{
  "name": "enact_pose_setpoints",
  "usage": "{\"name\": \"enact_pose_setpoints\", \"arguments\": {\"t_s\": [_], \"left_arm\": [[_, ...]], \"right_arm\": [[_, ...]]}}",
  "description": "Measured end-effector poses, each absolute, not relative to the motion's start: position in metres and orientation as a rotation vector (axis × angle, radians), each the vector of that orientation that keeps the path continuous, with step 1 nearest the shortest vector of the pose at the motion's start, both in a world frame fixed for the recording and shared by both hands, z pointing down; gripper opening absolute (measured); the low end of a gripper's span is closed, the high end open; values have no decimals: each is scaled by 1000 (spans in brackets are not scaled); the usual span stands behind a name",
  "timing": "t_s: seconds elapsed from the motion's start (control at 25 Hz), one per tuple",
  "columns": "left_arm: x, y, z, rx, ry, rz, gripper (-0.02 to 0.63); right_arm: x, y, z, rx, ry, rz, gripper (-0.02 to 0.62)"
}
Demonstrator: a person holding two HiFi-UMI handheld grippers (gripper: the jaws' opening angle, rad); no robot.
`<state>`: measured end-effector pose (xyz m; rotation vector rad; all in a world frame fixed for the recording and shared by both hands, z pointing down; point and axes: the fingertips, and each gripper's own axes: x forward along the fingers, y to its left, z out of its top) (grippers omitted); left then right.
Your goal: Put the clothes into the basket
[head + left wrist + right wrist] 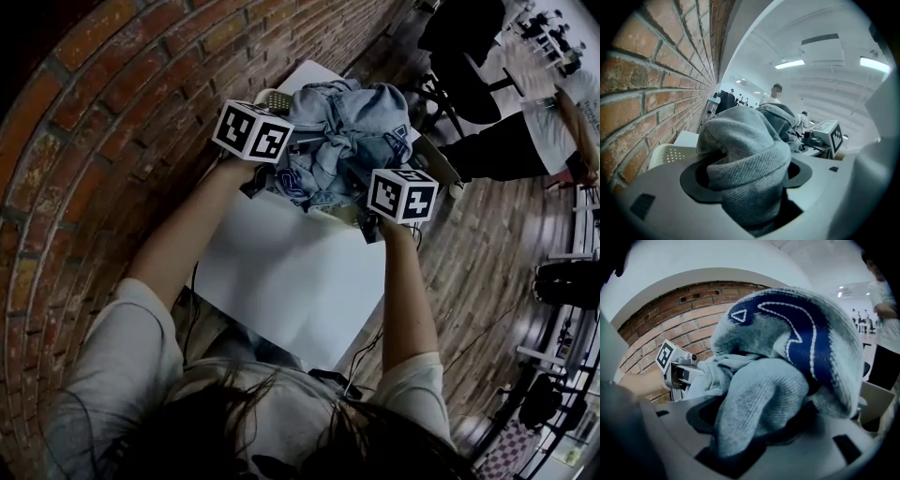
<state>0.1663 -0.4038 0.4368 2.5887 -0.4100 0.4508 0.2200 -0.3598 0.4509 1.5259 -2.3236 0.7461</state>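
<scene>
- left gripper (749,190): jaws clamped on a thick grey fold of the clothes (740,150); fabric fills the gap btwn them.
- right gripper (750,427): also gripping the same bundle, on a paler knit fold. A blue-patterned part bulges above it, upper right of that view.
- Where: in head view the bundle sits upper centre of frame, held btwn both grippers at the far end of the white table (291,272), close to the brick wall (112,122).
- basket (670,153): its perforated white rim shows lower left in left gripper view, just under & beside the bundle. Can't tell if the cloth's underside touches it yet.
- Step in hand (my read): getting the bundle down into the basket.
- To do it well:
  - keep both grips on till the bulk is inside the rim
  - bring the two sides down evenly so it doesn't tip out one side
  - let go w/ both together
  - check for loose ends draped over the rim on the table side.
- Orientation: crumpled heap, no clear front or top.
- Long axis: widest span seems to run across the head-view frame, gripper to gripper, dipping slightly to the right.
</scene>
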Motion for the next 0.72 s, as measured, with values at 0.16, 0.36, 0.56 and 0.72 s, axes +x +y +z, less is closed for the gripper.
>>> {"name": "enact_pose_setpoints", "arguments": {"t_s": [0.16, 0.36, 0.56, 0.72], "left_arm": [[165, -409, 460, 2543, -415, 505, 331], [161, -410, 478, 2500, -443, 538, 333], [148, -409, 491, 2495, -503, 596, 362], [141, -413, 499, 2492, -575, 626, 377]], "right_arm": [[220, -364, 474, 1510, -2260, 815, 259], [222, -359, 493, 1484, -2198, 942, 272], [224, -349, 505, 1428, -2131, 1029, 298], [233, -344, 511, 1439, -2084, 1042, 322]]}}
